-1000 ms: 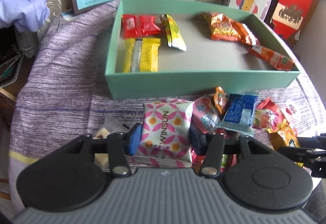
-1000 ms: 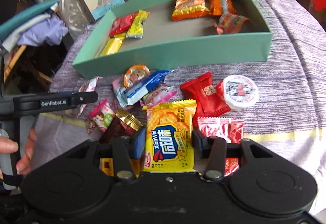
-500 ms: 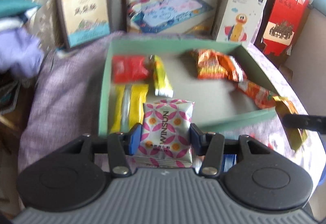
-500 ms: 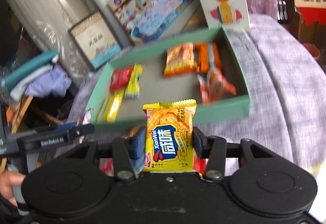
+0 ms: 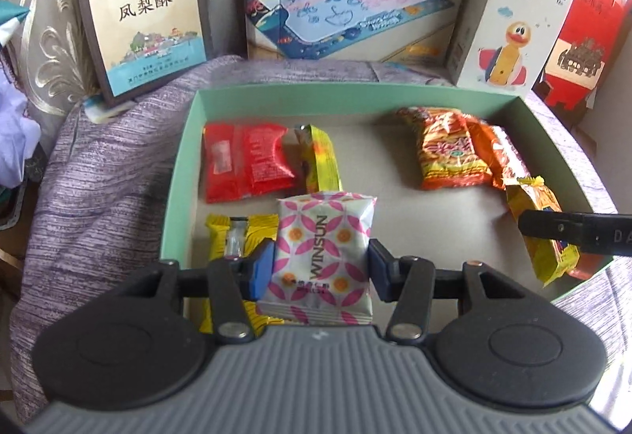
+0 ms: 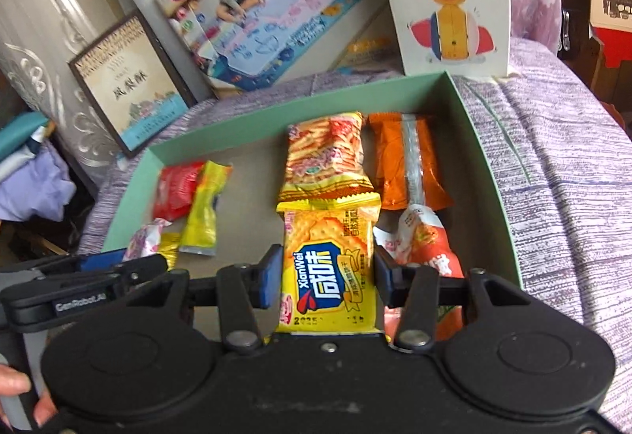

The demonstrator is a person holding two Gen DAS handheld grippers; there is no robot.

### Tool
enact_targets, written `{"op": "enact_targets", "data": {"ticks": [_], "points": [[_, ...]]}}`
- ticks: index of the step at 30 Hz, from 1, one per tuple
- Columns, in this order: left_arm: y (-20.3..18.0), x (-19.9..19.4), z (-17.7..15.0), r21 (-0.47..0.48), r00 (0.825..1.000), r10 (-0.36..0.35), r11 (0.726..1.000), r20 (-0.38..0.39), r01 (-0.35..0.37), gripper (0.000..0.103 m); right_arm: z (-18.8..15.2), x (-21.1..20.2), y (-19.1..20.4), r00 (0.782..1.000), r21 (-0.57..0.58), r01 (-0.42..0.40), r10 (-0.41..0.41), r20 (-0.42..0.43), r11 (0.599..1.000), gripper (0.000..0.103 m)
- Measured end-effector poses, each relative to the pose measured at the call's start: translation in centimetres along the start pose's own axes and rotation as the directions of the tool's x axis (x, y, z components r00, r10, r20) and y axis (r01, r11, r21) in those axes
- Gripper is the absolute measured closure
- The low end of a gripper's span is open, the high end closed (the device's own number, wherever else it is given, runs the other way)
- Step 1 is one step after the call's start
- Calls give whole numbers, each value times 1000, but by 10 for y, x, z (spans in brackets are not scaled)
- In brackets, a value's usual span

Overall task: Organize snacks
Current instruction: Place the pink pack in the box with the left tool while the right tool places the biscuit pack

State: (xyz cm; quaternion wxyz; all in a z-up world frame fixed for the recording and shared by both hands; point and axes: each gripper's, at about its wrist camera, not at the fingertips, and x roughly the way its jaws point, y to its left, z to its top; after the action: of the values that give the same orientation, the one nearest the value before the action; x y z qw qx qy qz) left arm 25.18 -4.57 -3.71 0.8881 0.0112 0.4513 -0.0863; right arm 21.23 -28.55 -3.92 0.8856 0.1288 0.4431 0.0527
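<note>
Purple cloth covers the bench under a green box. Left hand-held gripper clamps the pink packet, right hand-held gripper the yellow cracker packet, both over the box; better lower each into bare floor before releasing.

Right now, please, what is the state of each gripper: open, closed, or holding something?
Left gripper: closed on the pink-patterned WINSUN packet, above the green box.
Right gripper: closed on the yellow XianWei cracker packet.
</note>
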Motion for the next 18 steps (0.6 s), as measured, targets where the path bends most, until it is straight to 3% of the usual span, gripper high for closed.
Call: {"op": "enact_targets", "data": {"ticks": [3, 4, 5, 6, 7, 8, 11, 18], "points": [[-1, 4, -1, 3, 1000, 5, 1000, -9, -5, 51, -1, 6, -2, 1000, -15, 6, -7, -3, 1000, 54], [-2, 4, -1, 6, 1000, 6, 1000, -6, -6, 39, -3, 4, -2, 1000, -7, 10, -10, -5, 1000, 51], [-3, 2, -2, 8, 1000, 12, 1000, -1, -12, 31, -3, 3, -4, 1000, 3, 2, -2, -6, 1000, 40], [-6, -1, -2, 11, 1000, 23, 1000, 12, -23, 15, -5, -2, -4, 1000, 11, -7, 7, 0, 1000, 32], [-8, -4, -2, 14, 999, 33, 999, 26, -34, 7, -6, -5, -4, 1000, 17, -12, 12, 14, 1000, 17], [-10, -8, -3, 15, 999, 39, 999, 35, -39, 5, -7, -10, -3, 999, 20, -17, 17, 30, 1000, 9], [-12, -13, -3, 5, 999, 30, 1000, 28, -30, 2, -10, -22, 2, 998, 14, -29, 28, 53, 999, 2], [-13, -33, -13, -2, 999, 24, 1000, 28, -24, 0, -17, -51, 15, 996, -10, -46, 47, 78, 999, 0]]}}
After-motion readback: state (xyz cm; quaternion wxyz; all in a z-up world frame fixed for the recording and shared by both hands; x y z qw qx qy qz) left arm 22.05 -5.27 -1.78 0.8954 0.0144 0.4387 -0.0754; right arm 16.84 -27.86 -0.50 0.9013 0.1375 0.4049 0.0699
